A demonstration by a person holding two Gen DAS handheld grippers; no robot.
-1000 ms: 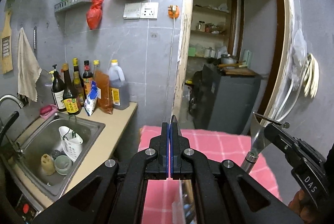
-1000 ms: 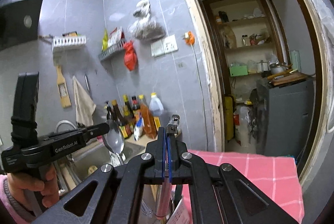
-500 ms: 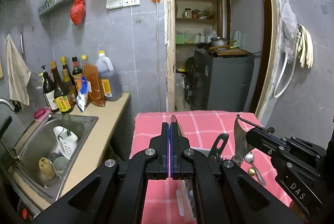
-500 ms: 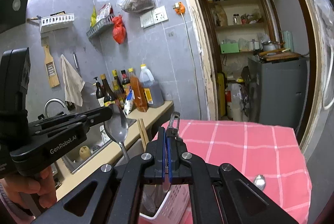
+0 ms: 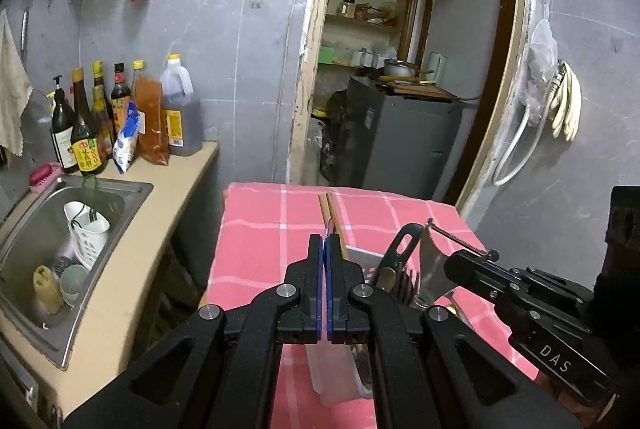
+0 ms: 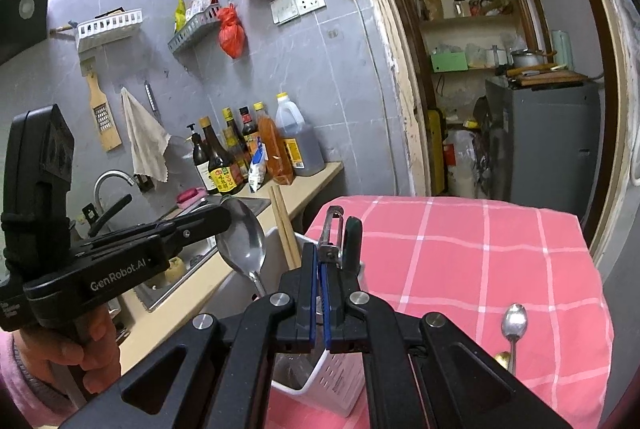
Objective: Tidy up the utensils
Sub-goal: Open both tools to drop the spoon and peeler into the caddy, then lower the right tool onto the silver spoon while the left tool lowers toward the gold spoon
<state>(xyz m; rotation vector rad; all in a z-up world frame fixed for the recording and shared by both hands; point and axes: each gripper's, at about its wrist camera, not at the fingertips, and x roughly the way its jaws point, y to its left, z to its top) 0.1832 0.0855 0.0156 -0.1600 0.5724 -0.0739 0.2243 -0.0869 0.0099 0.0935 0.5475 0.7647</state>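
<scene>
My left gripper is shut on a large metal spoon, held bowl up and seen edge-on in the left wrist view. The spoon's handle runs down behind my right gripper's body, so its end is hidden. My right gripper is shut on a metal peeler, which also shows as a metal peeler in the left wrist view. Both utensils hang over a white slotted utensil holder on the pink checked tablecloth. Wooden chopsticks, a black-handled tool and fork tines stand in the holder.
A small silver spoon and a gold one lie on the cloth at the right. Left of the table is a counter with bottles and a steel sink holding a cup and dishes. A doorway opens behind the table.
Both grippers have sunk and tipped downward. The tablecloth, the white holder and its chopsticks have come into view, and the spoon and peeler now hang just above the holder.
</scene>
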